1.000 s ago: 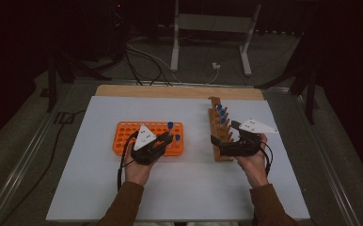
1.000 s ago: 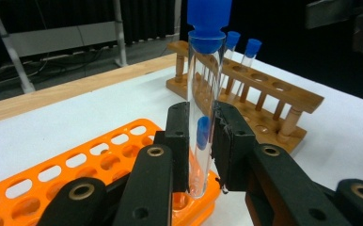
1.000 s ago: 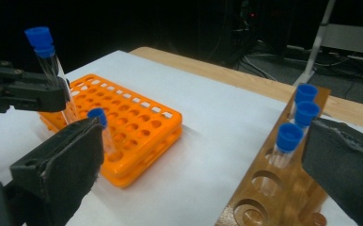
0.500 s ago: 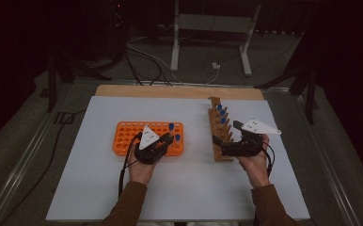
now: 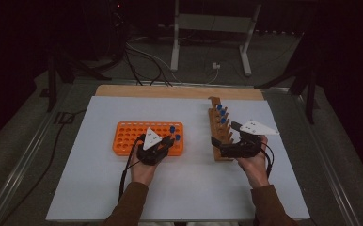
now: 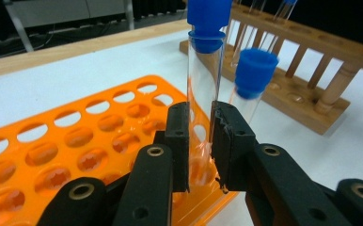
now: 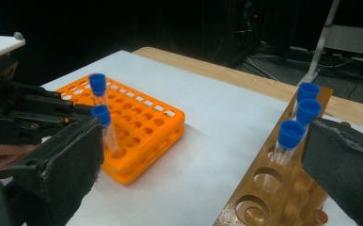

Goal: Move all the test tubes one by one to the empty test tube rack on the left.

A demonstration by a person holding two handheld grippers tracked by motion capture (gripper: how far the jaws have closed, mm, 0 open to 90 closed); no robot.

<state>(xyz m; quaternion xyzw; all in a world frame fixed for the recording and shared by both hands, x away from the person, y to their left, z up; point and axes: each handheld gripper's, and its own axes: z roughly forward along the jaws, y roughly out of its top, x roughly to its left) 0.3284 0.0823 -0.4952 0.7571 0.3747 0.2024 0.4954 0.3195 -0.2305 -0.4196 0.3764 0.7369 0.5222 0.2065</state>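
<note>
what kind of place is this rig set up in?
Probably a lab or recording bench, not a home. A white table holds an orange tube rack and a wooden tube rack with blue-capped test tubes. Behind it, a dark floor with loose cables and a metal stand.

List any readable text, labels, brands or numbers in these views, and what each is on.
None readable.
Orange plastic tube rack: no print seen.
Brown wooden tube rack: no markings seen.
Clear blue-capped test tube between the left gripper's jaws: no label seen.
Grey three-cornered plate on the right gripper: dark specks, too small to read.
</note>
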